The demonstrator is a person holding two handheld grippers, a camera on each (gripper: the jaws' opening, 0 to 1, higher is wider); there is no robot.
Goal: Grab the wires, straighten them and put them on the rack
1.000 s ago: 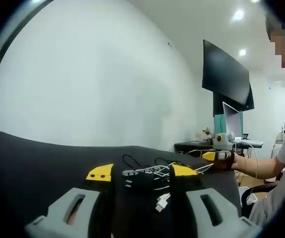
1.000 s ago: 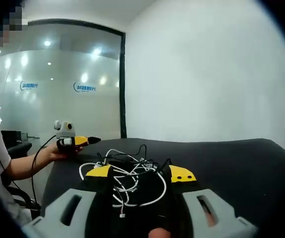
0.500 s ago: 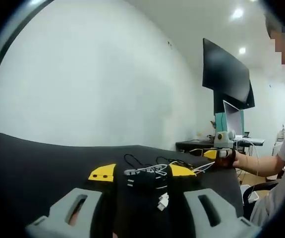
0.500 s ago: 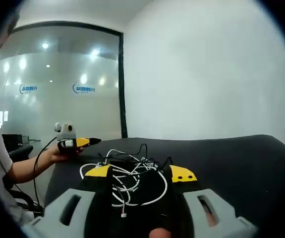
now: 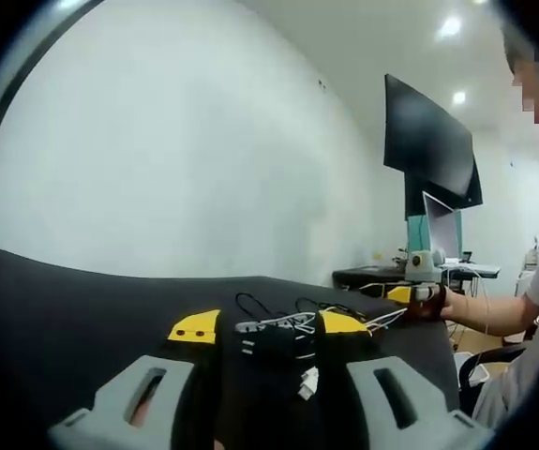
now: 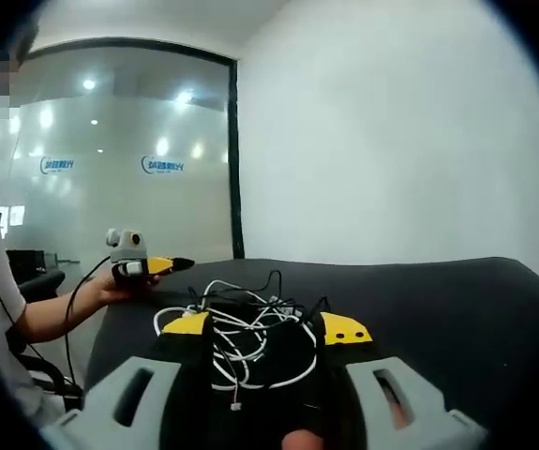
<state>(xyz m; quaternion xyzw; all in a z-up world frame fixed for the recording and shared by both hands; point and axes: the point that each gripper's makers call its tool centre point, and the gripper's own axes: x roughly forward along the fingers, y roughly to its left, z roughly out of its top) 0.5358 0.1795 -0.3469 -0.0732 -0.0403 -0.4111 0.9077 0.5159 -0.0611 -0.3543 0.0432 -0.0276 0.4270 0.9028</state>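
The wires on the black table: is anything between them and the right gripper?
Nothing visible blocks the way. The tangle of wires lies on the black table directly between the jaws of the open right gripper, with no other object between.

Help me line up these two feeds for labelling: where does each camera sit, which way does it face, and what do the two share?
Left gripper view: rides the left gripper, low over the black table, facing the tangle of wires and a wall monitor; the person's hand with the right gripper enters from the right.
Right gripper view: rides the right gripper, facing the same wires and a glass wall; the left gripper enters from the left.
Shared: the wires, the table, and each other's gripper; the cameras face roughly opposite ways.
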